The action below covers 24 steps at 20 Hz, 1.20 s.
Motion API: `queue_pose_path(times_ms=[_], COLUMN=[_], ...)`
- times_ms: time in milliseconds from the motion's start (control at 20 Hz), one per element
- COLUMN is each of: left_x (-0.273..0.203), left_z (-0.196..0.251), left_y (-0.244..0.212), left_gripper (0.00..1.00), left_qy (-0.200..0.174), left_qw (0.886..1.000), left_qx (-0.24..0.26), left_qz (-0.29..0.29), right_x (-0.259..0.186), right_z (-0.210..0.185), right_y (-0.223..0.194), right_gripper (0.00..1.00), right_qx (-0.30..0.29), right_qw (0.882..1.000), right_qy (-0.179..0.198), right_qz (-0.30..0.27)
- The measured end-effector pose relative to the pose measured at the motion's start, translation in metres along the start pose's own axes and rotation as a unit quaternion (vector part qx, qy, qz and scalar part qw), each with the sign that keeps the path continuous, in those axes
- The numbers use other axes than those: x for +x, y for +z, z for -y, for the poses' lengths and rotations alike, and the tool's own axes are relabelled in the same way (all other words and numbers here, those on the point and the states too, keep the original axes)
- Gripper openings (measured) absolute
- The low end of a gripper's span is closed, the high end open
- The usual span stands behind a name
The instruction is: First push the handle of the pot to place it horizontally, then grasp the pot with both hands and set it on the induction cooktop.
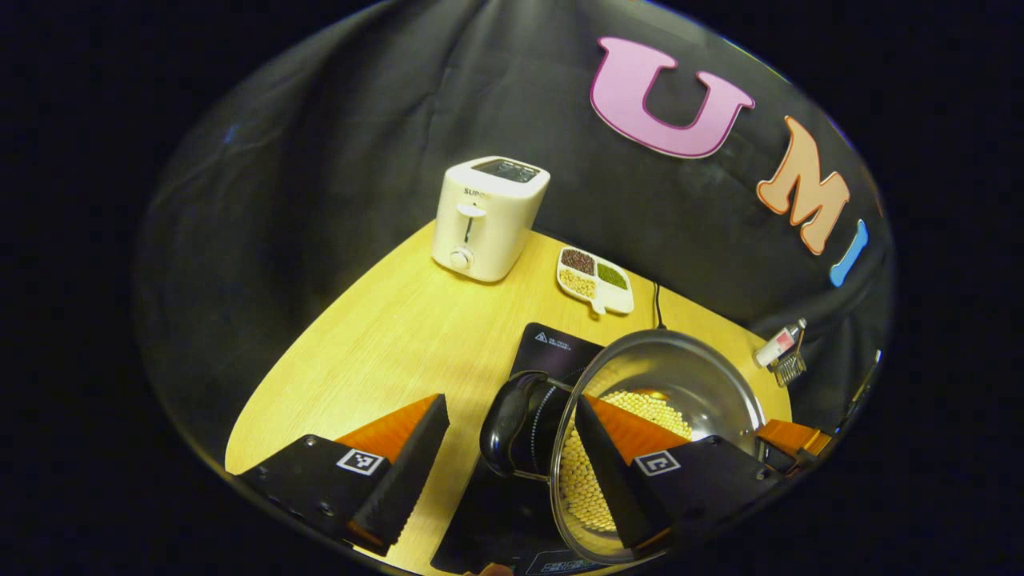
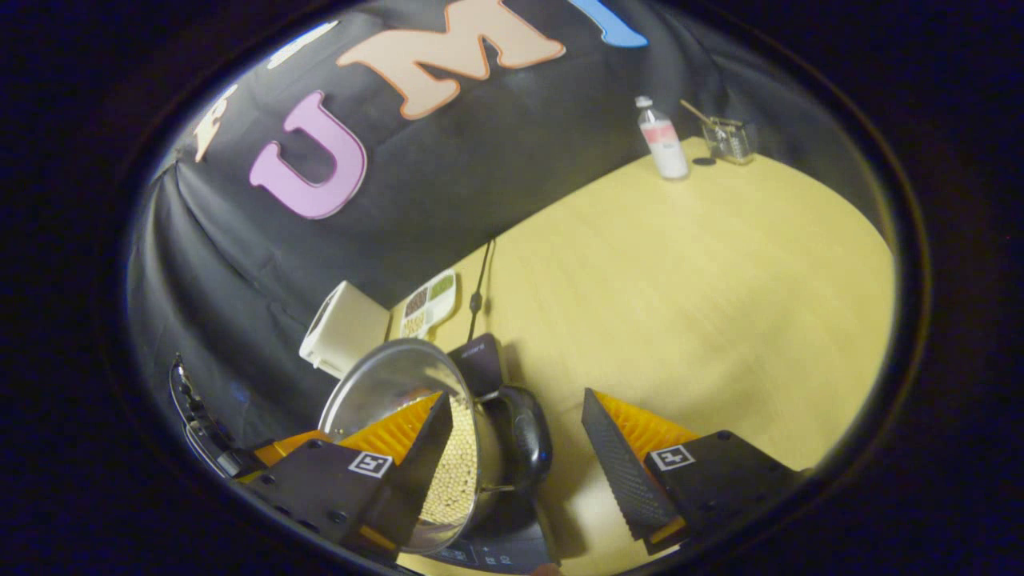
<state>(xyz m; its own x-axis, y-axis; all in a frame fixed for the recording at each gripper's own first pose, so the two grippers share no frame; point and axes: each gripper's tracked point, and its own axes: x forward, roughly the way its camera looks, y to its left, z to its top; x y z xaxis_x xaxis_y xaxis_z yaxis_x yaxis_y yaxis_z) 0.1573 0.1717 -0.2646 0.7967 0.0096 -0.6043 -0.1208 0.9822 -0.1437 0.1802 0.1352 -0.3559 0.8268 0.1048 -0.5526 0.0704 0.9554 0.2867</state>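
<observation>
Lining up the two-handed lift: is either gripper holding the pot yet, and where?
Nothing is held. Both the left gripper and the right gripper stand open, each straddling a black side handle of the pot.

wall: black cloth (image 1: pixel 336 144) | table: light wood (image 2: pixel 680 272) | lighting: dim

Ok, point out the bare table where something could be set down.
Free: the wide stretch in the right gripper view between the pot and the bottle; also the table in front of the toaster. Crowded: around the cooktop and bean dish.

Open table (image 2: pixel 680 272) beside pot (image 2: pixel 384 384)
</observation>
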Motion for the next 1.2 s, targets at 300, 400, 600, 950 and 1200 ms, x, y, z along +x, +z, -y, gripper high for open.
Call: queue_pose_path(times_ms=[300, 400, 600, 950, 1200], left_x=[-0.054, -0.076, -0.125, -0.225, -0.26], left_z=[0.02, 0.045, 0.102, 0.178, 0.211], left_y=[0.05, 0.062, 0.076, 0.072, 0.058], left_gripper=[0.98, 0.97, 0.96, 0.93, 0.96], left_qy=[0.027, 0.026, 0.044, 0.065, 0.08], left_qw=[0.99, 0.984, 0.968, 0.946, 0.933], left_qx=[0.084, 0.103, 0.116, 0.083, 0.103], left_qz=[0.109, 0.146, 0.22, 0.308, 0.335], right_x=[-0.065, -0.094, -0.15, -0.234, -0.272], right_z=[0.015, 0.021, 0.031, 0.055, 0.084], right_y=[0.071, 0.094, 0.14, 0.205, 0.225], right_gripper=[1.0, 0.92, 0.92, 0.92, 0.91], right_qx=[-0.05, -0.071, -0.111, -0.18, -0.18], right_qw=[0.993, 0.988, 0.978, 0.952, 0.944], right_qy=[-0.01, -0.011, 0.012, 0.062, 0.068], right_qz=[0.107, 0.136, 0.176, 0.241, 0.269])
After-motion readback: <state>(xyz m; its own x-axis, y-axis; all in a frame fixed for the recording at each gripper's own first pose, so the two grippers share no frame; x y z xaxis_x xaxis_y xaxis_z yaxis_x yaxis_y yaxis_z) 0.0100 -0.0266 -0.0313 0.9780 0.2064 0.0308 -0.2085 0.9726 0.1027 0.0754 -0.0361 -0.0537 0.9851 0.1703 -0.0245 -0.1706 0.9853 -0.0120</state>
